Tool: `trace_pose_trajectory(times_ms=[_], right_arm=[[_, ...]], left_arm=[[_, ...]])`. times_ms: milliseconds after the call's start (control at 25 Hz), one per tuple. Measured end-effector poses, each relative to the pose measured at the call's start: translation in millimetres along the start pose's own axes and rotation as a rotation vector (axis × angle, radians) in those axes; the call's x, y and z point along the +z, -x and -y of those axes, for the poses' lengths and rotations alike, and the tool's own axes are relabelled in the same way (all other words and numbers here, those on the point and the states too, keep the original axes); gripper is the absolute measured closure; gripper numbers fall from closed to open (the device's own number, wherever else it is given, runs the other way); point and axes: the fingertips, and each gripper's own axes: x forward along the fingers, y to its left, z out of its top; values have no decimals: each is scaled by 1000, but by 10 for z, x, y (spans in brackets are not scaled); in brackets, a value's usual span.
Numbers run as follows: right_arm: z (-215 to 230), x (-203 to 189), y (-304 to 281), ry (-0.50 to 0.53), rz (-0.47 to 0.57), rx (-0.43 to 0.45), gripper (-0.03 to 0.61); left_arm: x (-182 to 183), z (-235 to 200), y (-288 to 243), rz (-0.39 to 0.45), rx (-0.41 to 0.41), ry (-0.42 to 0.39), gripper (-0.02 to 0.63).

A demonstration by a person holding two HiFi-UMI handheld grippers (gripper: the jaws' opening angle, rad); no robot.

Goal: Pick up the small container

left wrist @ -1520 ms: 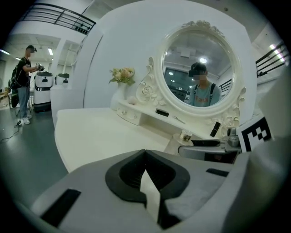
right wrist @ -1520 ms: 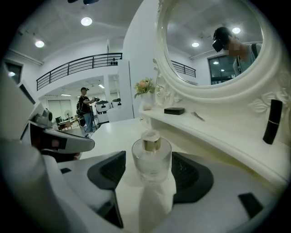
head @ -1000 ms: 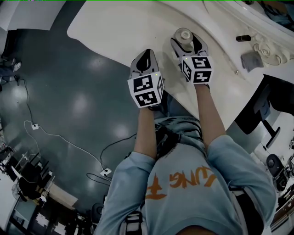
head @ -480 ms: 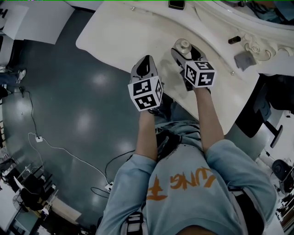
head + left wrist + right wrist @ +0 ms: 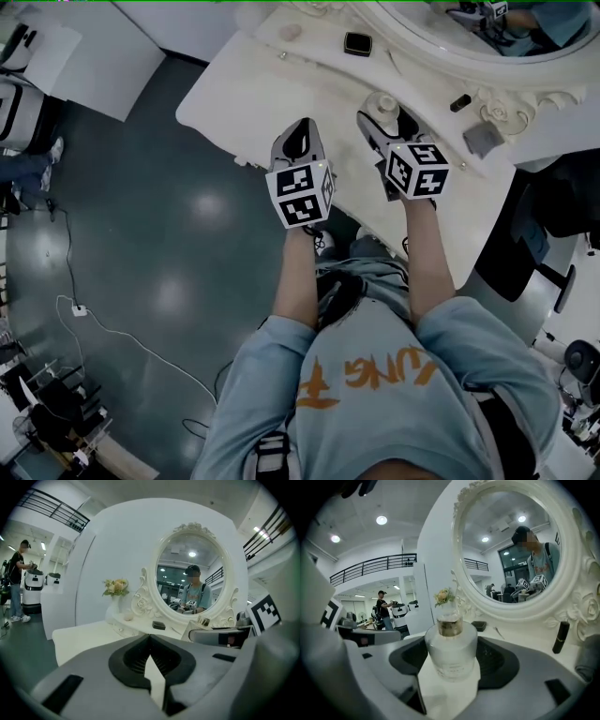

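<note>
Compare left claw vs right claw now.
Jaws: left claw nearly together, right claw wide apart. Load: left claw is empty, while right claw straddles the container; whether it is in contact is unclear. Both point toward the mirror.

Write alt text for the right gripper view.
A small container of frosted glass stands on a white dressing table, clasped between the grey fingers of the right gripper. Behind it rises an ornate oval mirror, with a dark tube upright at its right.
</note>
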Motion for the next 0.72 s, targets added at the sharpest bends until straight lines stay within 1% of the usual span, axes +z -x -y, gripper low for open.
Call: trace_pose_trajectory(times_ms=[240, 440, 600, 720], right_arm=[[-161, 511, 159, 85, 95, 6, 258], [-237, 888, 293, 143, 172, 4, 257], [-287, 1013, 374, 174, 193, 8, 256], [-283, 1016, 375, 166, 195, 6, 256]], left_arm=[[427, -15, 98, 86, -14, -39, 592], [726, -50, 138, 166, 5, -64, 592], [811, -31, 172, 195, 5, -64, 592], [832, -88, 204, 214, 45, -63, 592]])
